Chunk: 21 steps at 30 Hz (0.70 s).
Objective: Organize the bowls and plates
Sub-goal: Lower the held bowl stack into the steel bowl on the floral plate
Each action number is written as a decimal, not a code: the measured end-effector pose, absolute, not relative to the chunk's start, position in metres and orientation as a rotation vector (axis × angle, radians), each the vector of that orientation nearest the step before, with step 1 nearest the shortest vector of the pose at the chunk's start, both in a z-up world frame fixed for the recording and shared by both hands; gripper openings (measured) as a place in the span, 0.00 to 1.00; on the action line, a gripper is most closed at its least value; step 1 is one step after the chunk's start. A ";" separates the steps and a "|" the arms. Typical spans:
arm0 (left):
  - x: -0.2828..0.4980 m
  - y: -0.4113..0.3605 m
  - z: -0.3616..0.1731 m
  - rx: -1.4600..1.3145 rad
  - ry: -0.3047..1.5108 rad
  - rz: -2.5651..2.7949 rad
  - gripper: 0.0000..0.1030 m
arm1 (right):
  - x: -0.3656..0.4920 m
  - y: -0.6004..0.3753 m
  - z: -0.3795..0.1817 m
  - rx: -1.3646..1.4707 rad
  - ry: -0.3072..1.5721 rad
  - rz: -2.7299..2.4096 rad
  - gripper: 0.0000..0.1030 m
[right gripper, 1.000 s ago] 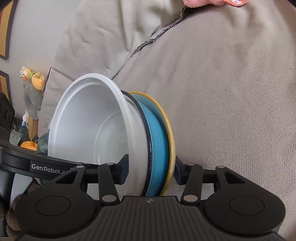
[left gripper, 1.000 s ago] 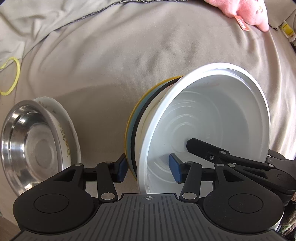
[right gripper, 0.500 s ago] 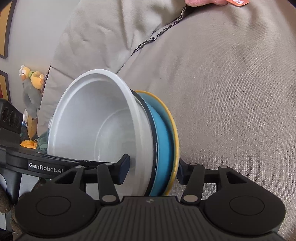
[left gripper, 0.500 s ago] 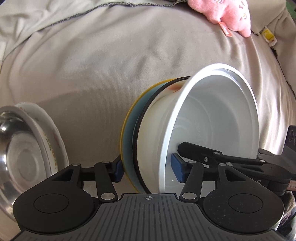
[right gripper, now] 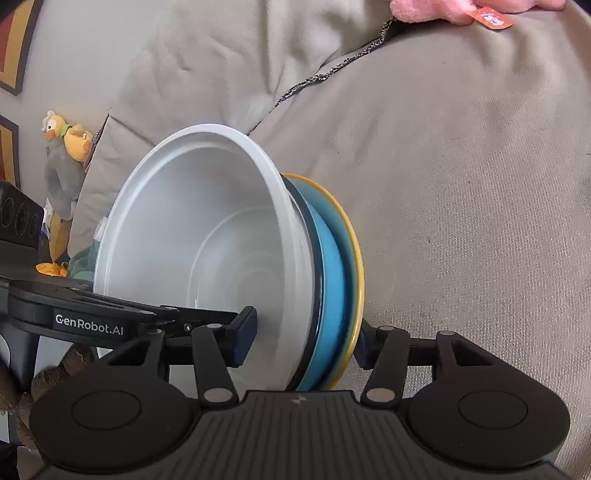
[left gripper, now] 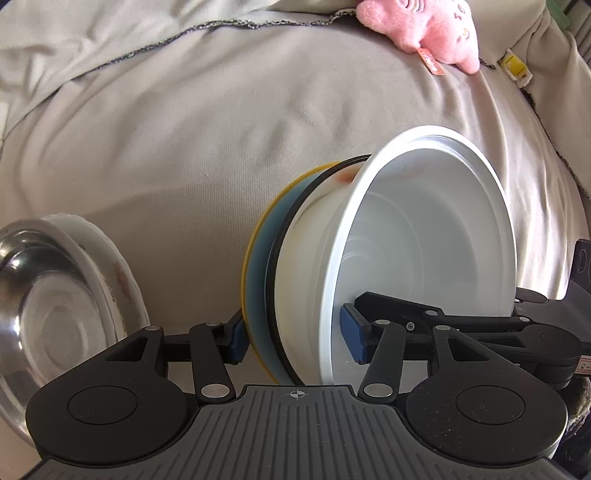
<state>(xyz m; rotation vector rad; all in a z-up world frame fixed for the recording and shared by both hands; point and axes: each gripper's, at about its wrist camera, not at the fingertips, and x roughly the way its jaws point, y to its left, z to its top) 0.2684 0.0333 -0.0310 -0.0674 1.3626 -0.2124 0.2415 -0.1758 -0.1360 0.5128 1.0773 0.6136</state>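
A stack of dishes is held between both grippers over a beige cushion: a white bowl (left gripper: 424, 251) on a black-rimmed dish, a blue plate (right gripper: 332, 280) and a yellow plate (left gripper: 249, 280). My left gripper (left gripper: 295, 332) is shut on the stack's rim, one pad inside the white bowl, the other behind the yellow plate. My right gripper (right gripper: 306, 336) is shut on the opposite rim the same way. The white bowl (right gripper: 199, 251) shows in the right wrist view too. A steel bowl (left gripper: 40, 317) nested in a white bowl lies at the left.
A pink plush toy (left gripper: 424, 26) lies at the cushion's far edge. A duck plush (right gripper: 62, 173) stands by the wall at the left in the right wrist view. The beige cushion (left gripper: 203, 129) stretches across the background.
The stack held by both grippers has shifted right and tilted a little; the steel bowl has slid further toward the left edge of the left wrist view. Both grips are unchanged.
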 end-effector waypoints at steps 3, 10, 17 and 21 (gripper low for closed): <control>0.263 0.033 -0.021 -0.049 1.335 -0.220 0.54 | 0.240 -0.175 -0.130 0.521 1.066 0.619 0.52; 0.248 0.041 0.011 -0.045 1.267 -0.239 0.54 | 0.230 -0.168 -0.097 0.488 1.011 0.628 0.52; 0.221 0.084 0.063 -0.055 1.159 -0.196 0.54 | 0.220 -0.127 -0.045 0.420 0.940 0.698 0.52; 0.204 0.133 0.081 -0.093 1.118 -0.123 0.54 | 0.223 -0.079 -0.023 0.380 0.936 0.776 0.52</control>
